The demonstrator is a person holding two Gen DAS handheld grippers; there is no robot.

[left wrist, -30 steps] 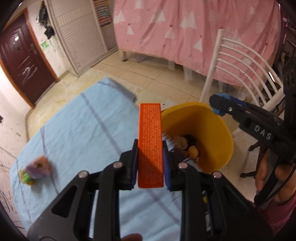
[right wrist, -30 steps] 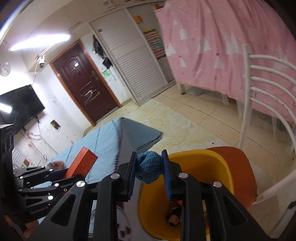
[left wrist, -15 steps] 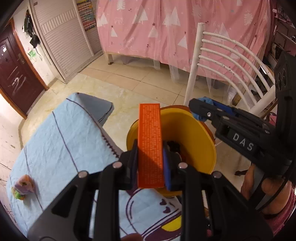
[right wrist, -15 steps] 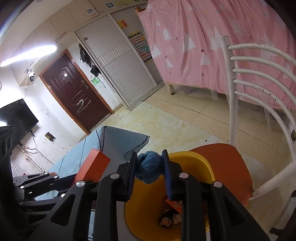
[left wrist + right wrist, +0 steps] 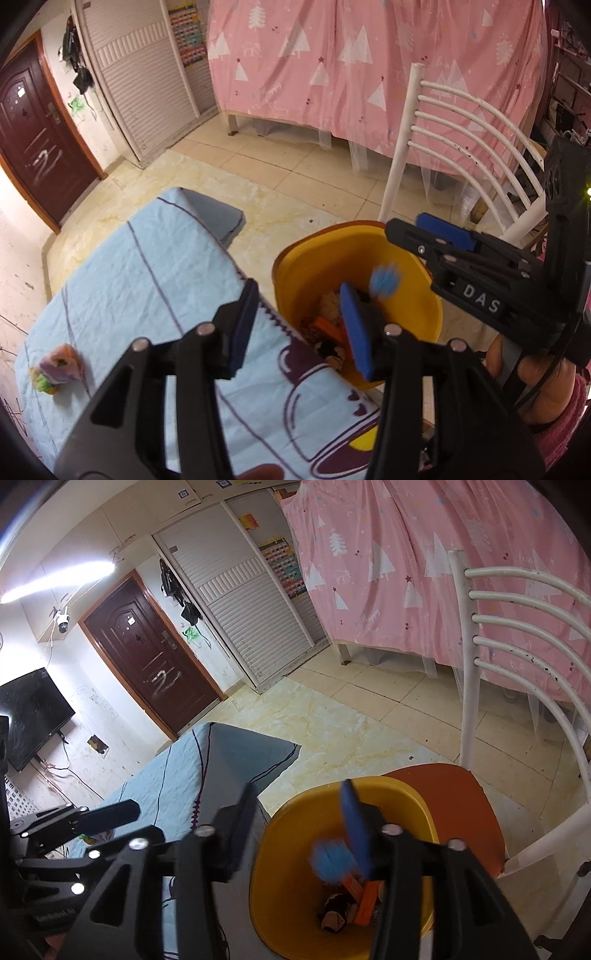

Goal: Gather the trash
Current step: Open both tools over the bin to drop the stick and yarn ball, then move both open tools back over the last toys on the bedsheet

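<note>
A yellow bin (image 5: 406, 280) stands on an orange chair seat beside the table; it also shows in the right wrist view (image 5: 288, 904). My left gripper (image 5: 299, 332) is open and empty at the bin's near rim. My right gripper (image 5: 299, 834) is open over the bin; it also shows in the left wrist view (image 5: 428, 229). A blue knitted ball (image 5: 384, 278) falls blurred into the bin, also seen in the right wrist view (image 5: 332, 860). The orange box (image 5: 365, 901) lies inside the bin among other trash. A purple and green crumpled piece (image 5: 55, 369) lies on the blue tablecloth (image 5: 147, 280).
A white chair back (image 5: 461, 122) rises behind the bin, with its orange seat (image 5: 454, 805) under the bin. A pink curtain (image 5: 369, 74) hangs behind. Tiled floor (image 5: 277, 177) and a dark door (image 5: 147, 657) lie beyond the table.
Both grippers have opened over the bin. The orange box has dropped from my left gripper into the bin. The blue ball has left my right gripper and is falling.
</note>
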